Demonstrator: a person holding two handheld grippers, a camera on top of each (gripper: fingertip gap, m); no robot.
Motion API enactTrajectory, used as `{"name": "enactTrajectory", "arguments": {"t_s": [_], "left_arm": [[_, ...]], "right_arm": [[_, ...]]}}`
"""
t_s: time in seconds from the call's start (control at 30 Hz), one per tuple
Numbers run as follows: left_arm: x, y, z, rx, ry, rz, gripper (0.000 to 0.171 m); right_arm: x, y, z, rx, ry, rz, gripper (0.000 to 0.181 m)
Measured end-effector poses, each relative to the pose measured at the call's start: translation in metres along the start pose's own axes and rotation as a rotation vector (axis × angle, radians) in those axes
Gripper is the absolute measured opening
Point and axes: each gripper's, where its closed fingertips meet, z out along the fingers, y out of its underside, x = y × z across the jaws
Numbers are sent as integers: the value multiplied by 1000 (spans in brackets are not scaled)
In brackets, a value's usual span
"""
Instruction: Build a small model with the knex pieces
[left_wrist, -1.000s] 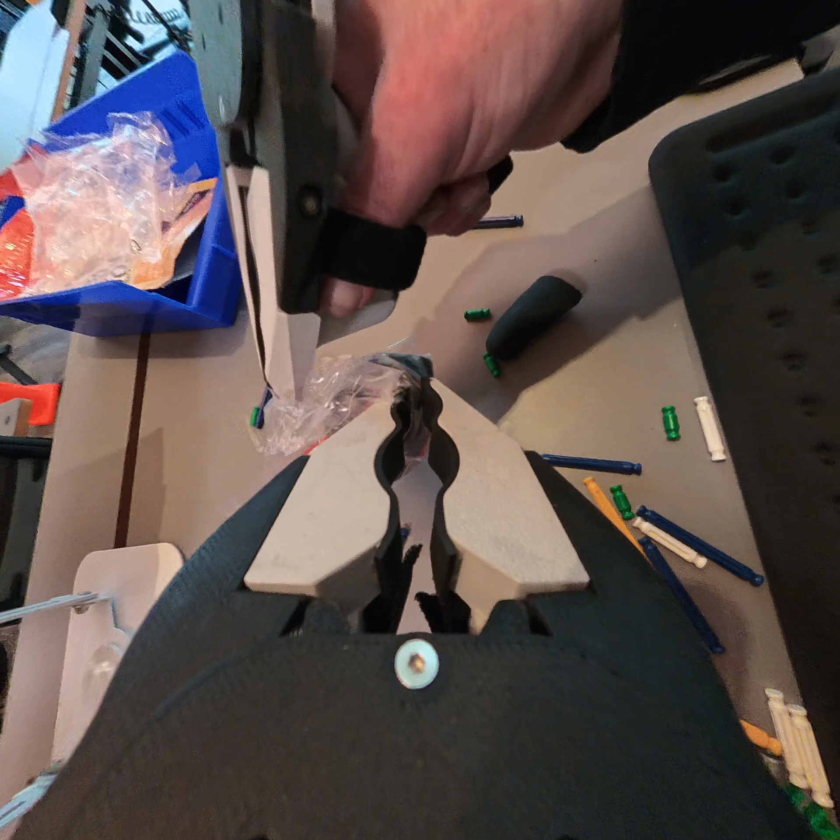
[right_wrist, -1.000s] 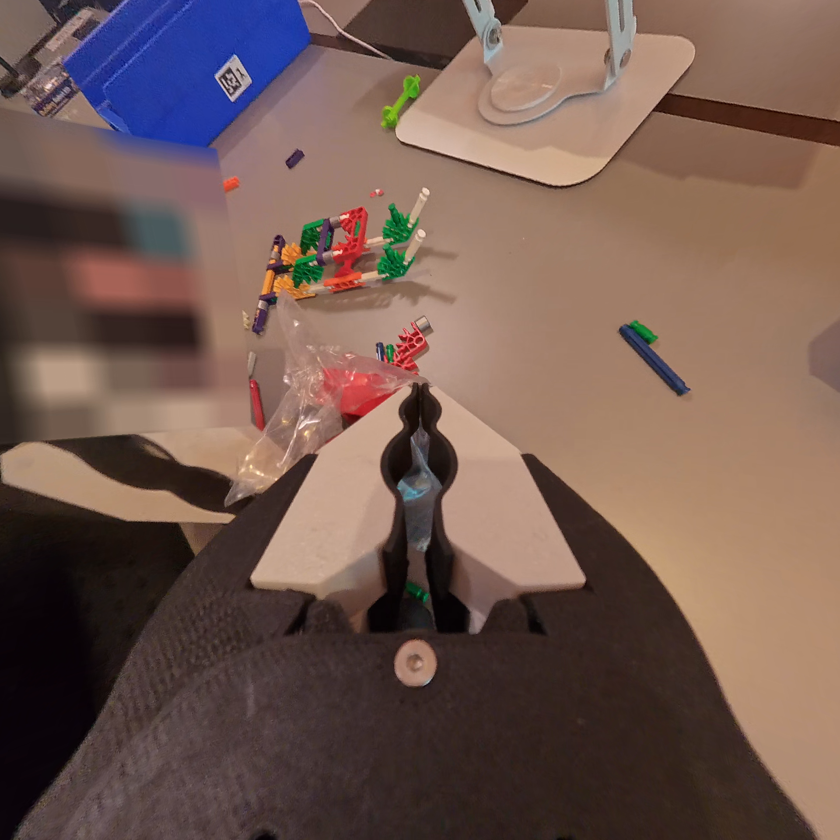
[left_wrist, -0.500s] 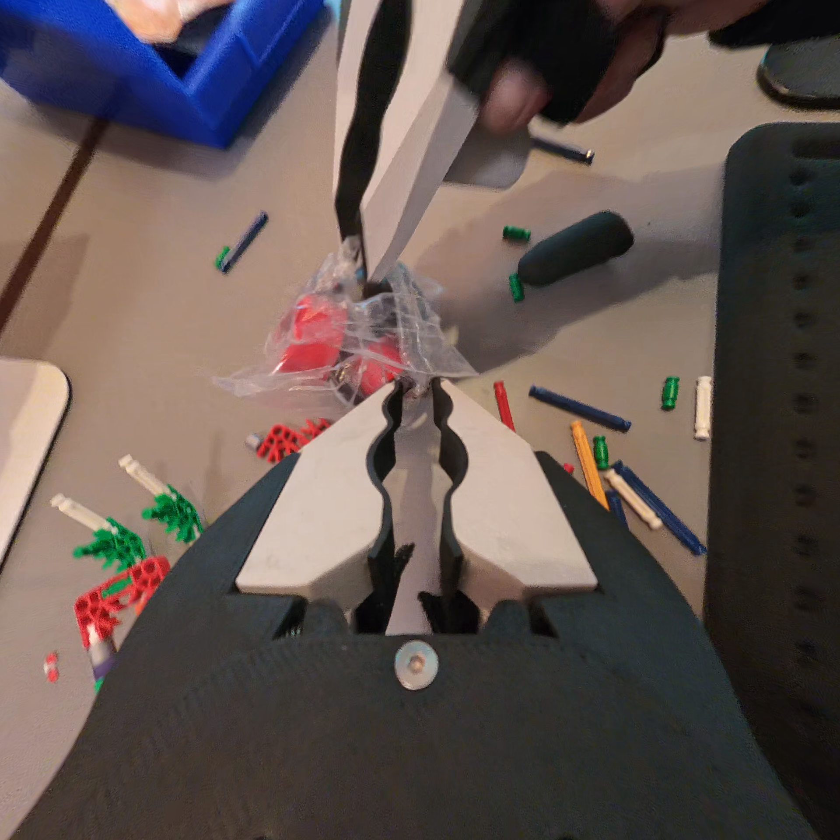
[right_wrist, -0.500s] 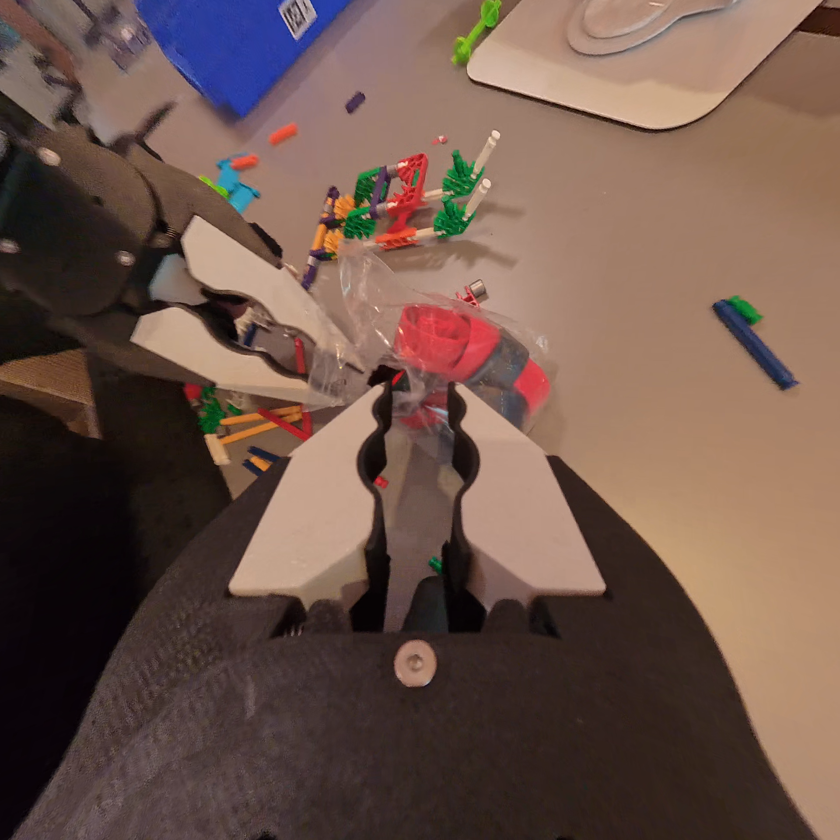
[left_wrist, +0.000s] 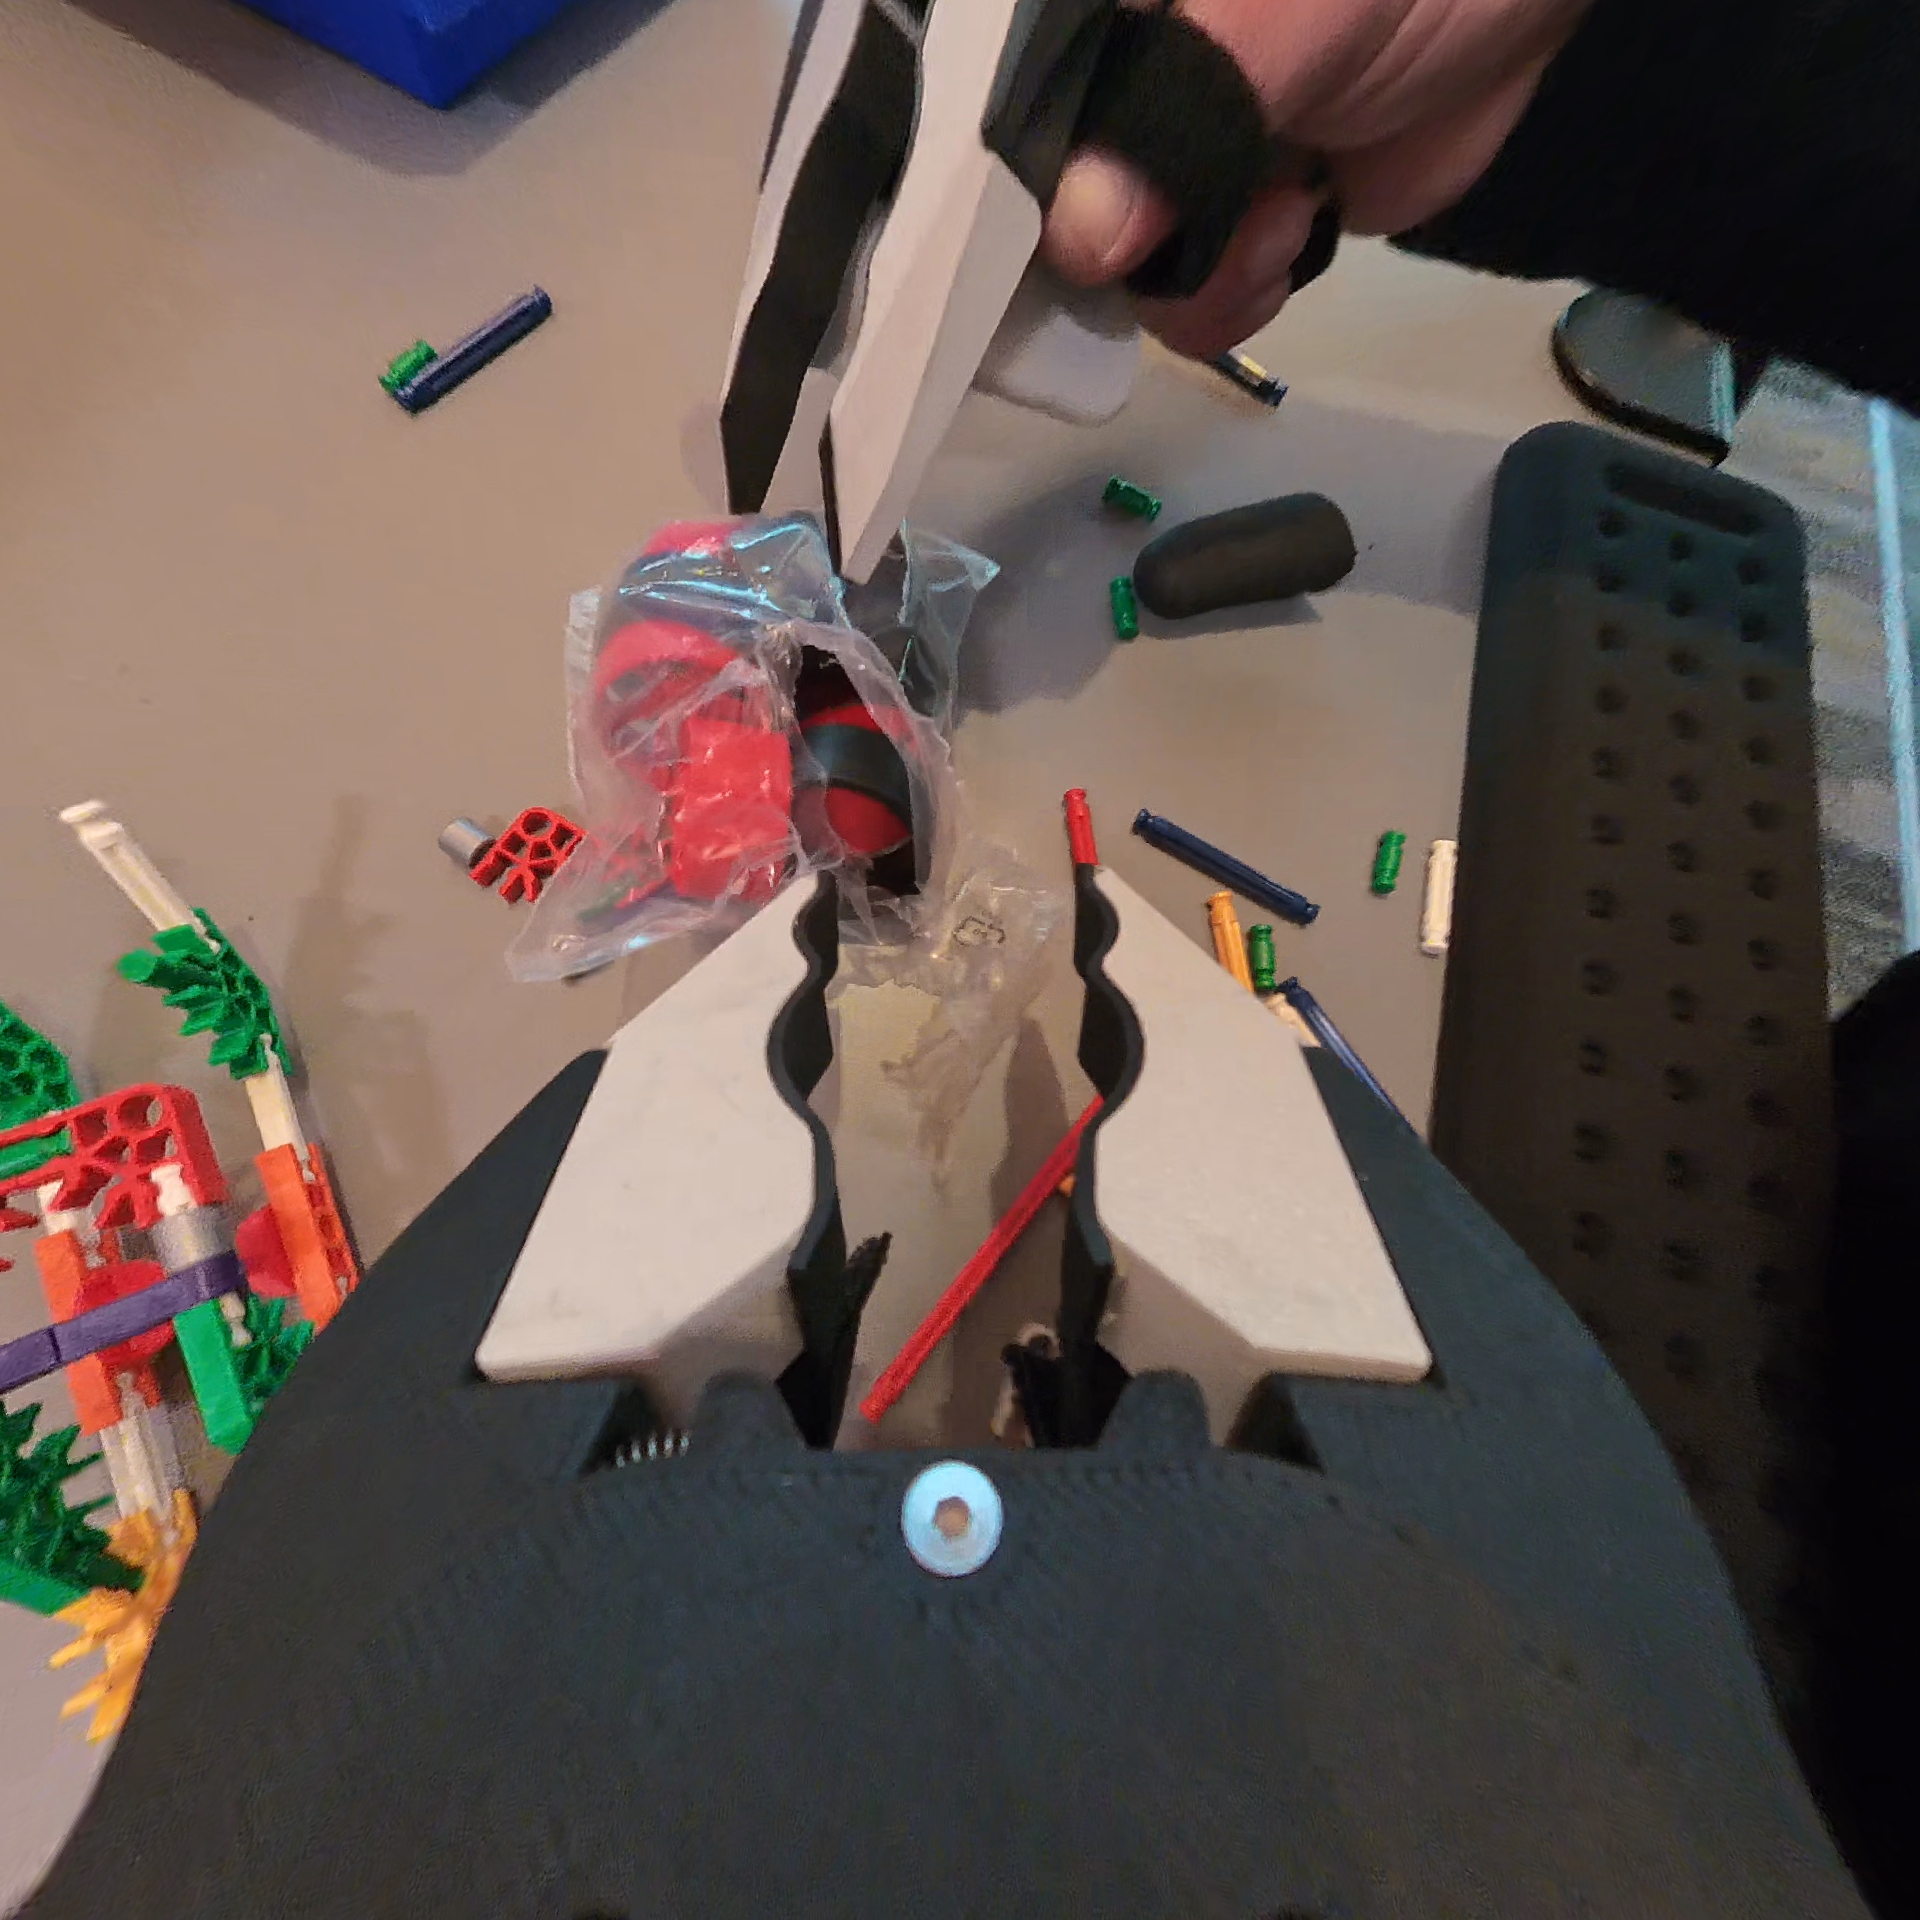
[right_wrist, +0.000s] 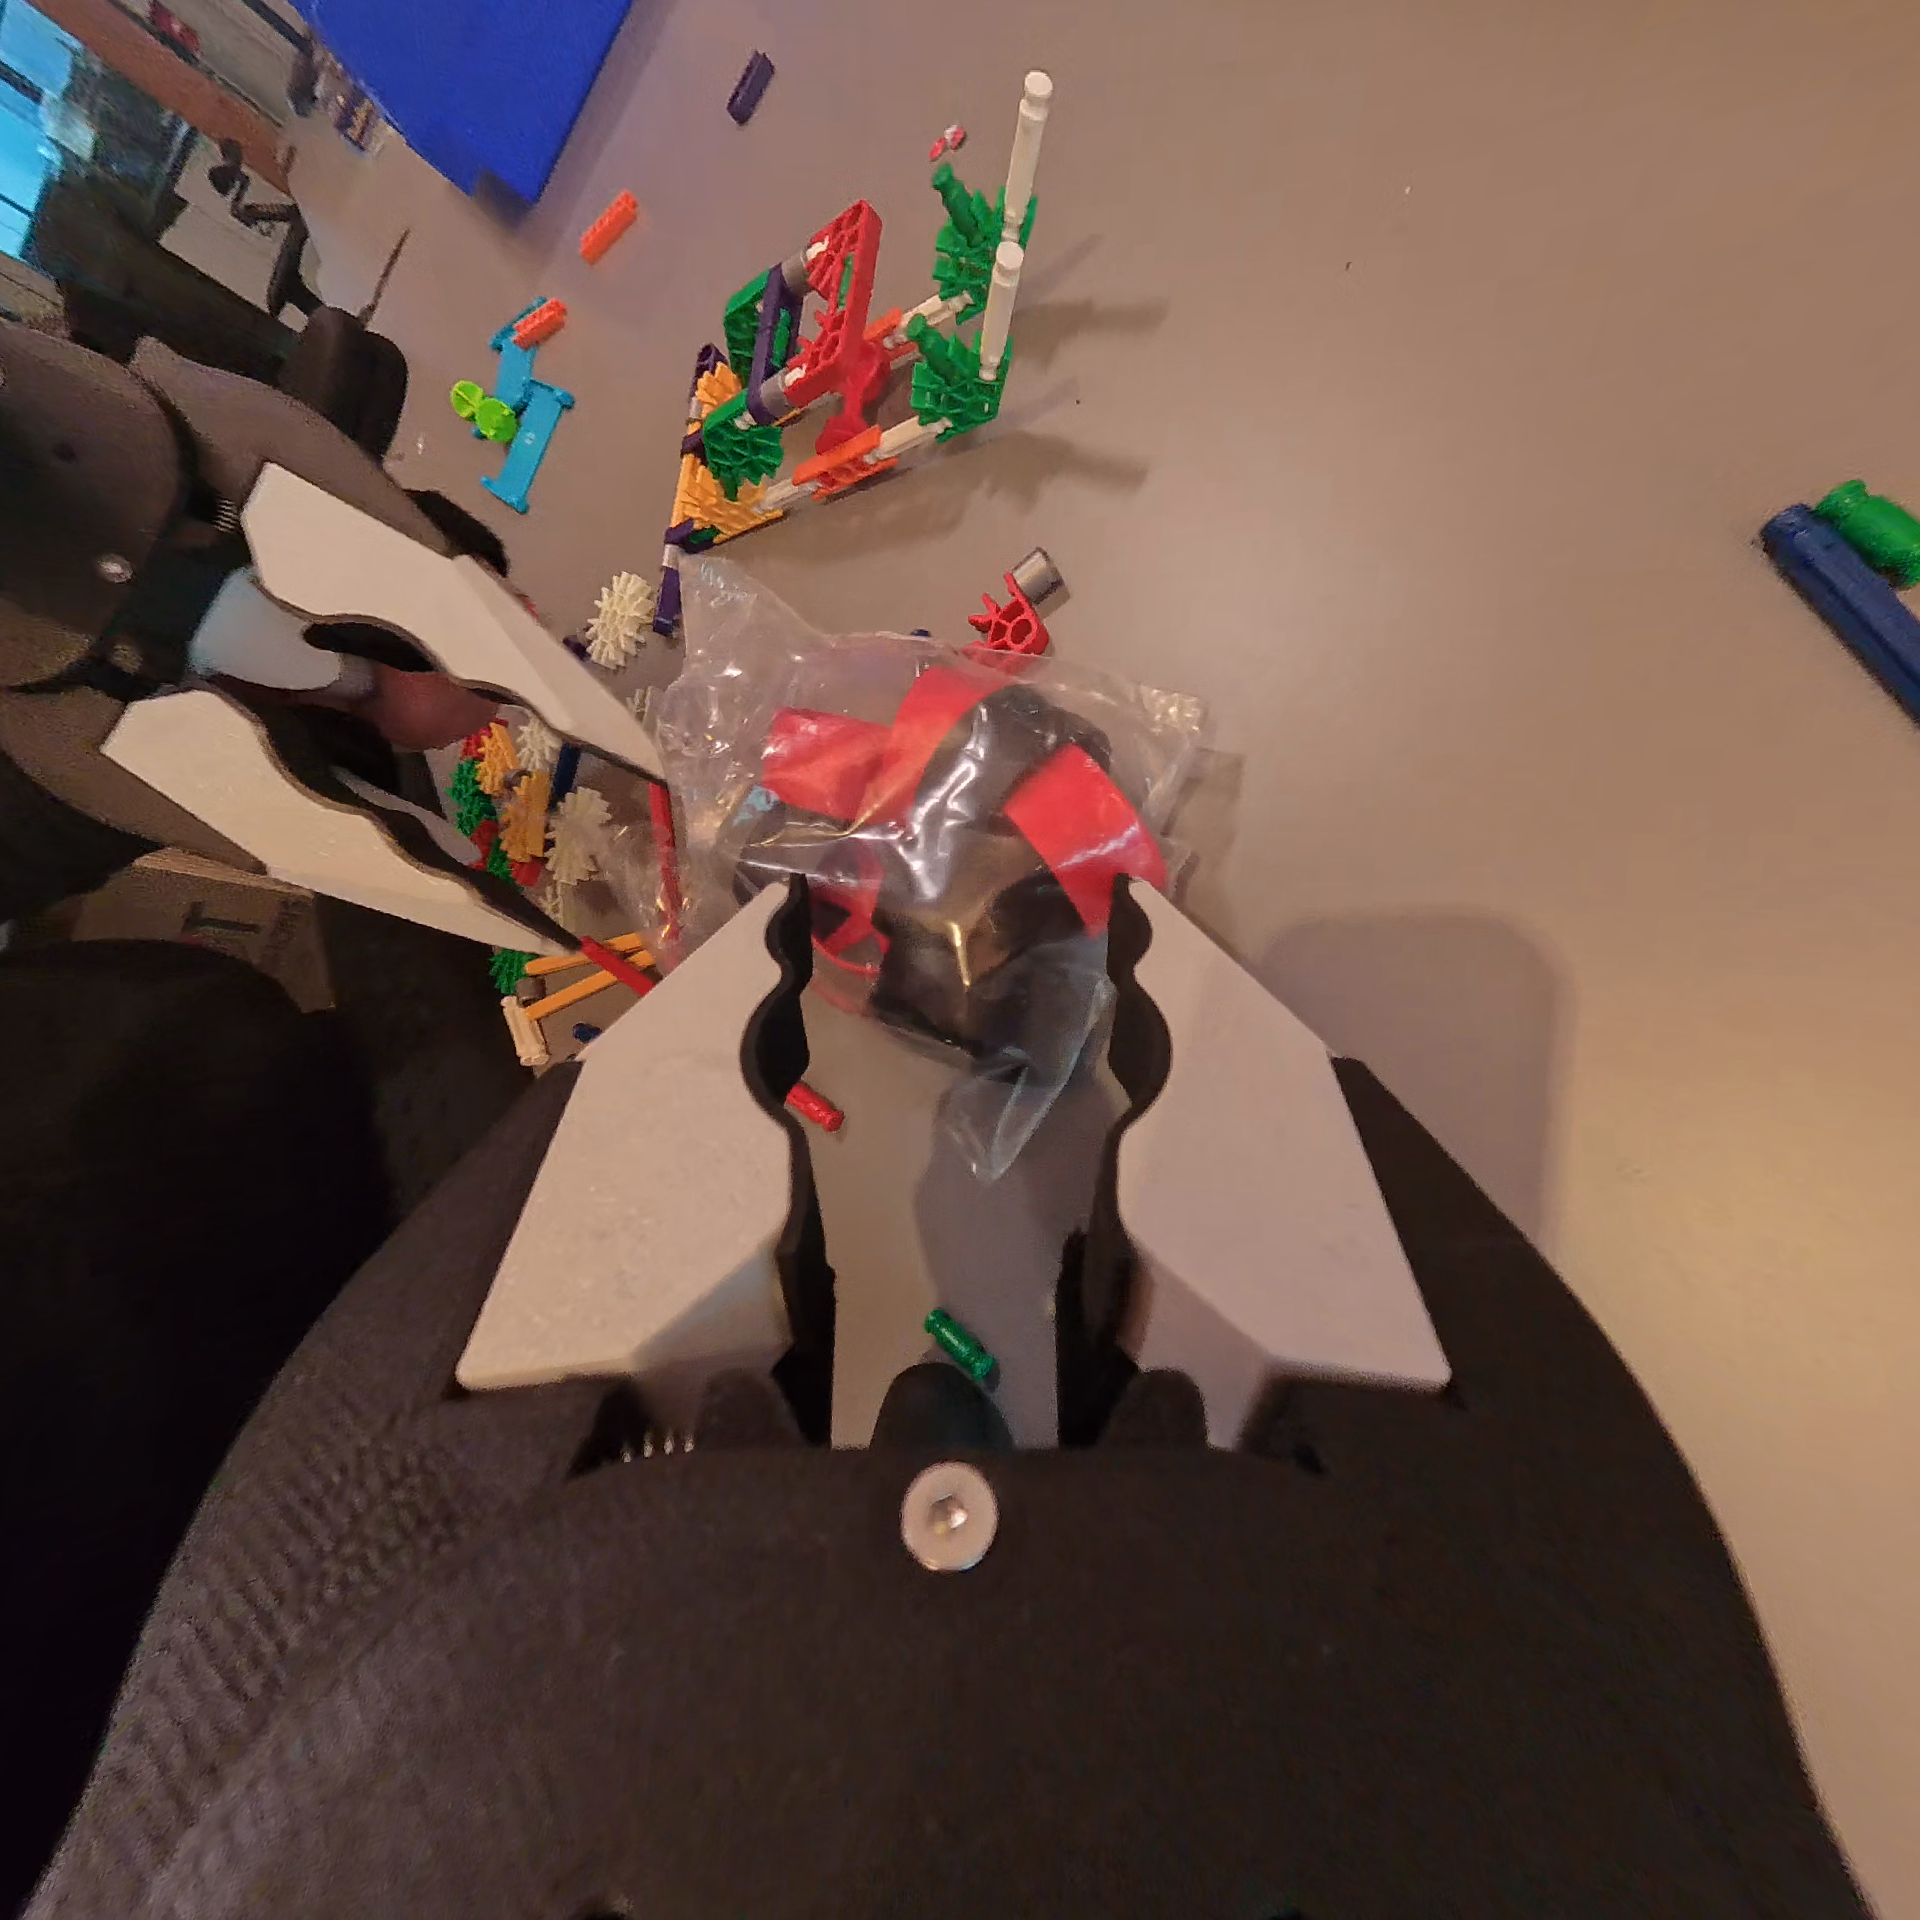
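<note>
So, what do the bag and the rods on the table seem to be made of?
The bag looks like thin clear plastic film: it is see-through, crinkled and glossy, with red and black parts showing inside. The blue rod and the red rod look like hard moulded plastic, evenly coloured with a slight sheen.

Black bodies, pale grey jaws.

Tabletop (right_wrist: 1455, 416): lying flat and matte grey-beige, filling most of both views.
Light: falling warm across the right side, glowing amber toward the near edge.
Black perforated panel (left_wrist: 1642, 831): running along the table's right side in the left wrist view.
Far room (right_wrist: 125, 208): showing dim and blurred, hinting at desks and chairs.
Cardboard box (right_wrist: 208, 925): sitting low beyond the table's edge.
</note>
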Motion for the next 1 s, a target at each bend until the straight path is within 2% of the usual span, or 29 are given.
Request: {"name": "enactTrajectory", "arguments": {"t_s": [0.13, 0.2, 0.27, 0.33, 0.4, 0.5, 0.7, 0.87, 0.9, 0.93, 1.0], "left_arm": [[-2, -3, -12, 44, -68, 52, 30], [7, -7, -5, 45, -43, 72, 26], [-6, 0, 5, -18, -127, 78, 28], [-13, 5, 14, -47, -131, 32, 29], [-23, 7, 18, -45, -169, -5, 25], [-26, 11, 24, -47, -170, -28, 35], [-22, 21, 33, -81, -79, -83, 34], [-13, 14, 23, 7, 6, -152, 32], [-13, 17, 21, 1, 11, -153, 24], [-13, 18, 18, 10, 26, -155, 6], [-17, 16, 10, 60, 38, -218, 0]], "right_arm": [[10, -2, -1, -12, 20, 13, 58], [9, 4, 4, -51, -19, 21, 53], [7, 9, 11, -78, -42, 25, 47], [0, 12, 15, -89, -95, 35, 35], [-4, 13, 16, -90, -106, 26, 34], [-10, 15, 13, -77, -123, 27, 23], [-15, 18, 6, -15, -119, 21, 5], [-18, 21, -5, 40, -127, 5, 0], [-17, 21, -10, 46, -99, -12, 0], [-13, 17, -20, 67, -69, -24, 0], [-16, 10, -40, 99, -73, -53, 0]]}}
